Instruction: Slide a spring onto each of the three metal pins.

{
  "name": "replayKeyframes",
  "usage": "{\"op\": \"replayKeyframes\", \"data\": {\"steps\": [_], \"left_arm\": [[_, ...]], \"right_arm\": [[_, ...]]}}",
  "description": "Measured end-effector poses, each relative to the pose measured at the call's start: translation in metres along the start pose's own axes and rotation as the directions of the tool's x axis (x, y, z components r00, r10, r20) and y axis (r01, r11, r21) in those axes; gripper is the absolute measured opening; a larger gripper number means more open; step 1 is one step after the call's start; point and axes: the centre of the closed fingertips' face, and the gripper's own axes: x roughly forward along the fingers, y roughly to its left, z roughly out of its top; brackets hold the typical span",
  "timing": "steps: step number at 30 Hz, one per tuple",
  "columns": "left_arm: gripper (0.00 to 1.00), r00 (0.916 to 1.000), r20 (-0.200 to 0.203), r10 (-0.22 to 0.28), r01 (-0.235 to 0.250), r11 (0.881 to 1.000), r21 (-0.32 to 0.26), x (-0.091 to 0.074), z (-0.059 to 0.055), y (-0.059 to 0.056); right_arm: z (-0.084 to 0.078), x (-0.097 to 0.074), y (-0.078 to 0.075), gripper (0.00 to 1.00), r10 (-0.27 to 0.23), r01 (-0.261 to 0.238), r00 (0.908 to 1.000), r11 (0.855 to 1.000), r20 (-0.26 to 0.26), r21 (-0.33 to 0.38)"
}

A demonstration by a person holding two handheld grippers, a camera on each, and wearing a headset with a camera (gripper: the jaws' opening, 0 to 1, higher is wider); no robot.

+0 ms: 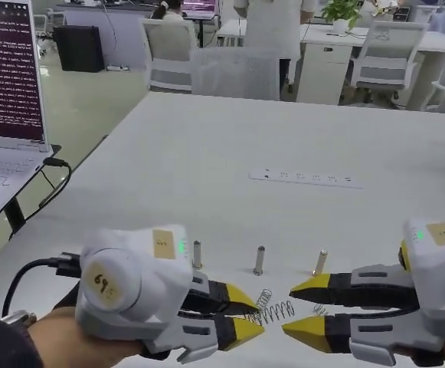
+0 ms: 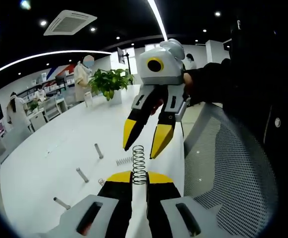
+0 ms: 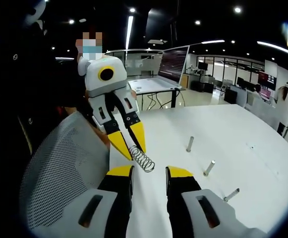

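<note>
Open office under ceiling strip lights; white desk, laptop at left edge, white chairs and potted plant beyond far edge.

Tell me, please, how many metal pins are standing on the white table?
3. They stand upright in a row on the table: the left pin, the middle pin and the right pin. None appears to be hidden.

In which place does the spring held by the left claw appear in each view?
Head view: low centre, spring sticking rightward from the left claw.
Left gripper view: centre, spring upright at the claw's tips.
Right gripper view: centre, spring in the left claw entering from upper left.
Shared landmark: the three pins.
</note>
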Motion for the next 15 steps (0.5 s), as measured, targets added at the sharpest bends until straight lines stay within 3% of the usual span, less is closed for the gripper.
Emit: {"op": "replayKeyframes", "data": {"steps": [15], "left_arm": [[0.02, 0.9993, 0.014, -0.035, 0.034, 0.999, 0.03, 0.0008, 0.0047, -0.0092]], "right_arm": [[-0.0021, 0.0013, 0.011, 0.11, 0.059, -0.059, 0.9982, 0.998, -0.009, 0.006]]}}
